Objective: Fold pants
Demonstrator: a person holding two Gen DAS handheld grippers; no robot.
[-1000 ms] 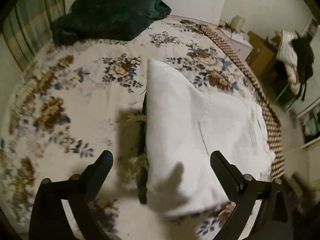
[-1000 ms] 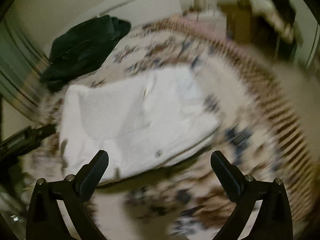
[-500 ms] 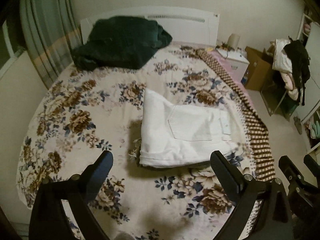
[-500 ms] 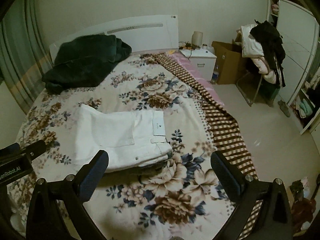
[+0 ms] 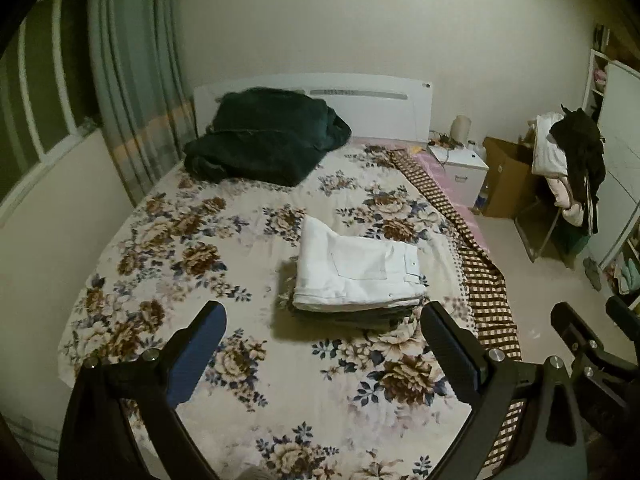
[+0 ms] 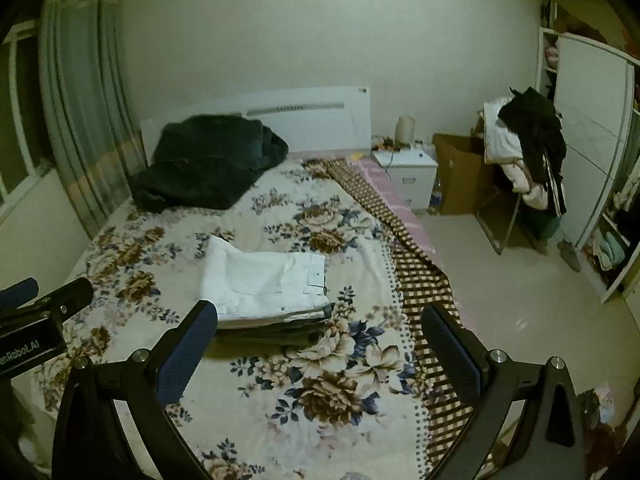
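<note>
**Pants folded, both grippers clear**

Left gripper (image 5: 322, 350) and right gripper (image 6: 320, 350) hang spread wide, empty (likely released). At 12 o'clock, white pants (image 5: 356, 270) lie folded atop a stack on the bed (image 5: 168, 240); dark blanket (image 5: 264, 140) beyond.

hidden: darker folded garments (image 5: 360, 312) mostly covered by the folded white pants (image 5: 352, 268) | cut off: black right gripper (image 5: 600, 344) at left view's edge | too small: clutter on white nightstand (image 6: 404, 160)
</note>
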